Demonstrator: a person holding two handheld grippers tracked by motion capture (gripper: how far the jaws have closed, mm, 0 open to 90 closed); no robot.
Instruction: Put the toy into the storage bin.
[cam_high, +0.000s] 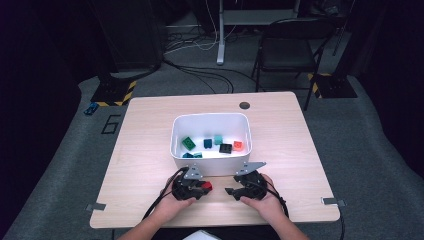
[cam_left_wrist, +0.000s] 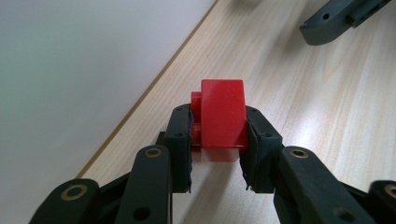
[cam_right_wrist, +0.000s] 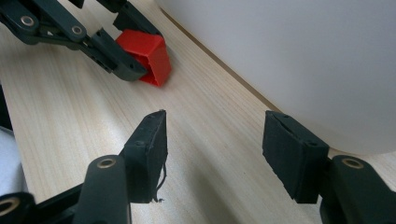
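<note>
Red block (cam_left_wrist: 219, 116) upright on table, studs facing bin wall, clamped in left claw (cam_left_wrist: 218, 142), right claw (cam_right_wrist: 212, 149) wide, bare

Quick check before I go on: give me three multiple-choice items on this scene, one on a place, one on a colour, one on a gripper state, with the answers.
1. Where is the block that the left gripper grips?
A. inside the bin
B. on the table in front of the bin
C. on the chair

2. What colour is that block?
A. red
B. green
C. black

3. How do the right gripper's fingers stand?
A. shut on a block
B. shut on the bin's rim
C. apart, with nothing between them

Answers:
1 B: the block sits on the table beside the bin's near wall.
2 A: it is plainly red in both gripper views.
3 C: bare wood shows between the fingers.
</note>
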